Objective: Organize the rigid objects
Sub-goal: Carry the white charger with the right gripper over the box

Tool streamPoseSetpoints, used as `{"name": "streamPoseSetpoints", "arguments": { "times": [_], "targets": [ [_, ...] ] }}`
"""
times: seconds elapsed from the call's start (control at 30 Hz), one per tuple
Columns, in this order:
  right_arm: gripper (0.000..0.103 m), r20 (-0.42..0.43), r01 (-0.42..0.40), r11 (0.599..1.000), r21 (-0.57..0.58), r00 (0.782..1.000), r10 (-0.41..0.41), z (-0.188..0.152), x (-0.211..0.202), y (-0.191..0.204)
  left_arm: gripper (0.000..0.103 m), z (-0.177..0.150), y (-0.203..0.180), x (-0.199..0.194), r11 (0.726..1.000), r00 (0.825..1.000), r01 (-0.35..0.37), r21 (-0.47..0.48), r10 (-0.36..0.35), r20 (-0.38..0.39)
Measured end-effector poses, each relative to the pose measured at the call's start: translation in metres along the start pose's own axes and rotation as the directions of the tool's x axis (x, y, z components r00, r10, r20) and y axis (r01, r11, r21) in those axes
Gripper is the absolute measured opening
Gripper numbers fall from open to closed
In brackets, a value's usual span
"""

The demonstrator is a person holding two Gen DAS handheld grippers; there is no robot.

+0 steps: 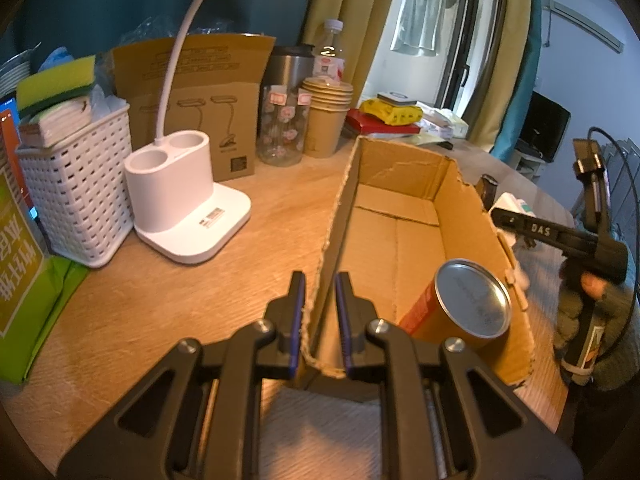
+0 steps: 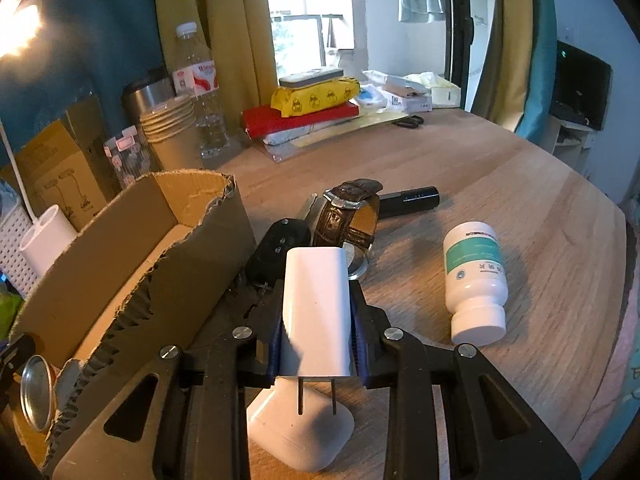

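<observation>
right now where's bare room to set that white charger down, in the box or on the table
Most of the cardboard box floor is bare; only the can lies at its near end. The wooden table is open beyond the white bottle, toward the scissors. It is crowded beside the box, where the car key, watch and black tube cluster.

The white charger sat upright between my right gripper's pads, prongs pointing back toward me. Just below it lay a white earbud case. Ahead lay a black key fob and a brown-strapped watch; right of them, a white pill bottle on its side. My left gripper pinched the box wall; a can lay inside.
</observation>
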State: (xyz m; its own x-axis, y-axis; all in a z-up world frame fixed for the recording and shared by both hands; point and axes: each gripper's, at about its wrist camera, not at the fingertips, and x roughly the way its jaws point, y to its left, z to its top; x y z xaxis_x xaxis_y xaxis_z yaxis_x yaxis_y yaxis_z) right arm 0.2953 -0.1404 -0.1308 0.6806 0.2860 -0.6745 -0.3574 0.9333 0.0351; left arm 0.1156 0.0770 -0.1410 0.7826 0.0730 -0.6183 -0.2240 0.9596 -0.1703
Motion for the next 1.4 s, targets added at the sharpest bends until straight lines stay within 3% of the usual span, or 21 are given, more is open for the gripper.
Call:
{"name": "streamPoseSetpoints", "arguments": {
  "times": [0.43,0.87,1.4],
  "targets": [
    [0.030,0.105,-0.027,0.999,-0.018,0.994,0.029,0.012,-0.049,0.013,0.015,0.000,-0.001,-0.003,1.000,1.000,-0.014,0.000,0.014,0.010],
    [0.030,0.207,-0.107,0.985,-0.137,0.969,0.134,0.024,-0.104,0.070,0.015,-0.002,-0.003,-0.006,1.000,1.000,-0.022,0.003,0.022,0.020],
    [0.030,0.165,-0.188,0.954,-0.232,0.959,0.230,0.009,-0.102,0.121,0.015,-0.002,-0.003,-0.006,1.000,1.000,-0.021,0.004,0.021,0.020]
  ]
}}
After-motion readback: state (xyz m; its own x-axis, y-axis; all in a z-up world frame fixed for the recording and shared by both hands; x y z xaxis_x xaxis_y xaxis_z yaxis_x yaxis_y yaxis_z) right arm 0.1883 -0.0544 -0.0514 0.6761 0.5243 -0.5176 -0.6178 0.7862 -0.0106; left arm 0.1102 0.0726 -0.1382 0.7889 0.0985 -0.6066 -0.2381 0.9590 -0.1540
